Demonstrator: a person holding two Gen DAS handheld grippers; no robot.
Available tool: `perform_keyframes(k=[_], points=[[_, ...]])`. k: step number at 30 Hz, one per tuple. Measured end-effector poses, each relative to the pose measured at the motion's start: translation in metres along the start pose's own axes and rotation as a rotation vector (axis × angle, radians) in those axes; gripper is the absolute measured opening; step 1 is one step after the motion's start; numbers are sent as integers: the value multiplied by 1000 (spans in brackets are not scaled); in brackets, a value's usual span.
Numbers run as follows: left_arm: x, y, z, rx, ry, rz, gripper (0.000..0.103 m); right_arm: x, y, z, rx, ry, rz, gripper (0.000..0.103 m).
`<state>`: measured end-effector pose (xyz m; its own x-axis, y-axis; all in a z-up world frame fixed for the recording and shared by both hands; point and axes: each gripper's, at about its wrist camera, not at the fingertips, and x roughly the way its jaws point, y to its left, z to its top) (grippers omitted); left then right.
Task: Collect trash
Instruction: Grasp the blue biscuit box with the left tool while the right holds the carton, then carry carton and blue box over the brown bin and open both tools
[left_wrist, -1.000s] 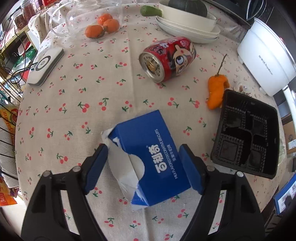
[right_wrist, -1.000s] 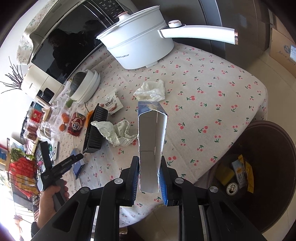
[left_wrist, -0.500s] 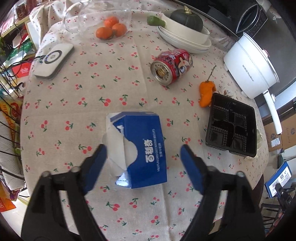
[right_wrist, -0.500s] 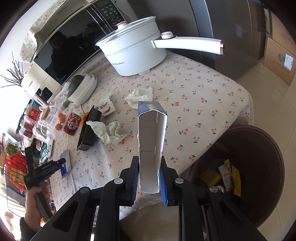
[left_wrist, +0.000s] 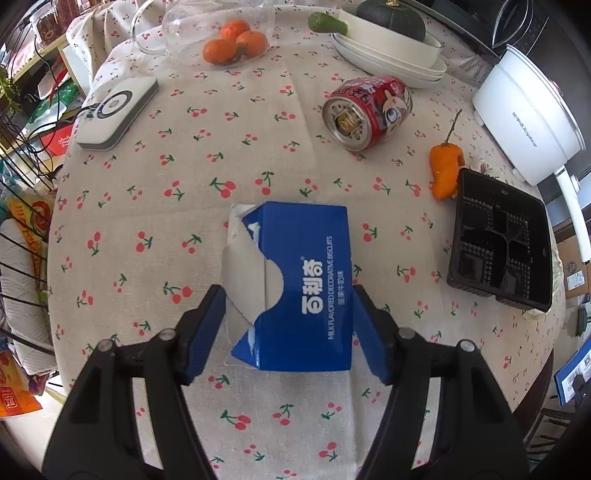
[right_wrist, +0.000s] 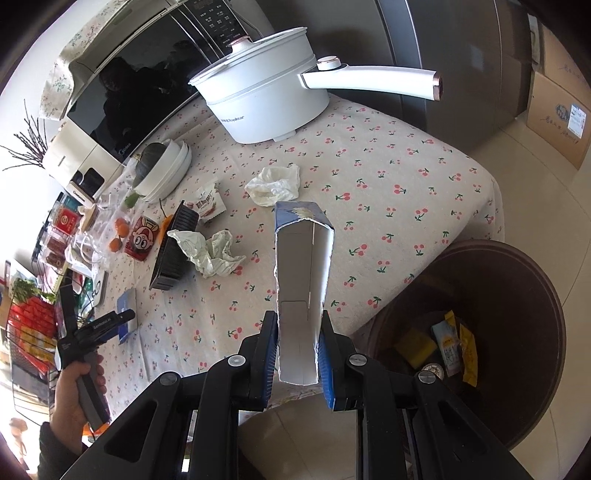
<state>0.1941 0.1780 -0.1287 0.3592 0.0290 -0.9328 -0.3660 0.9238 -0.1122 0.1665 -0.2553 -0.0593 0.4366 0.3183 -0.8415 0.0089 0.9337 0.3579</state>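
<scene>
So, quick rundown of what we've got on the cherry-print table (left_wrist: 155, 206):

Left hand-held gripper (left_wrist: 290, 328): spread wide, one blue pad on each side of the blue biscuit box (left_wrist: 306, 288). We see a thin gap on both sides, so nothing is pinched.

Blue biscuit box: lying flat on the table, torn end to the left with the pale inside showing. From the right wrist view it's the little blue slab (right_wrist: 126, 314) near the table's left edge, right by the left gripper.

Right hand-held gripper (right_wrist: 298, 349): clamped on a torn-open carton (right_wrist: 301, 291), pads pressed on both side walls. The carton sticks out forward, white inside facing us, held over the table's near edge.

Trash bin (right_wrist: 517, 280): dark round bin on the floor to the right of the carton, just off the table edge, with yellow wrappers and a can top inside.

Other trash we can spot: red can (left_wrist: 367, 110) on its side, black plastic tray (left_wrist: 498, 243) near the right edge, crumpled paper (right_wrist: 210, 251) against that tray, and a crumpled plastic bag (right_wrist: 275, 184) past the carton.

Non-trash: orange pepper (left_wrist: 445, 170) touching the tray's corner, white pot (right_wrist: 266, 99), tangerines (left_wrist: 236, 40), white device (left_wrist: 118, 109).
</scene>
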Motion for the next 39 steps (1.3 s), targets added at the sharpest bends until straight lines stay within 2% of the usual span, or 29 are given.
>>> perform_keyframes(k=[7, 15, 23, 30, 34, 39], points=[[-31, 3, -11, -39, -47, -75, 67, -9, -11, -2, 9, -10, 1, 21], [-70, -41, -34, 60, -110, -211, 67, -24, -33, -12, 27, -20, -4, 21], [-91, -128, -77, 270, -104, -356, 67, -37, -81, -28, 97, -22, -45, 21], [-88, -221, -124, 452, -40, -460, 67, -44, -125, -44, 139, -11, -101, 22], [-78, -269, -154, 552, 2, -502, 67, -51, -151, -54, 165, -3, -126, 22], [-66, -309, -181, 637, 44, -532, 68, -60, -180, -66, 186, 1, -156, 22]])
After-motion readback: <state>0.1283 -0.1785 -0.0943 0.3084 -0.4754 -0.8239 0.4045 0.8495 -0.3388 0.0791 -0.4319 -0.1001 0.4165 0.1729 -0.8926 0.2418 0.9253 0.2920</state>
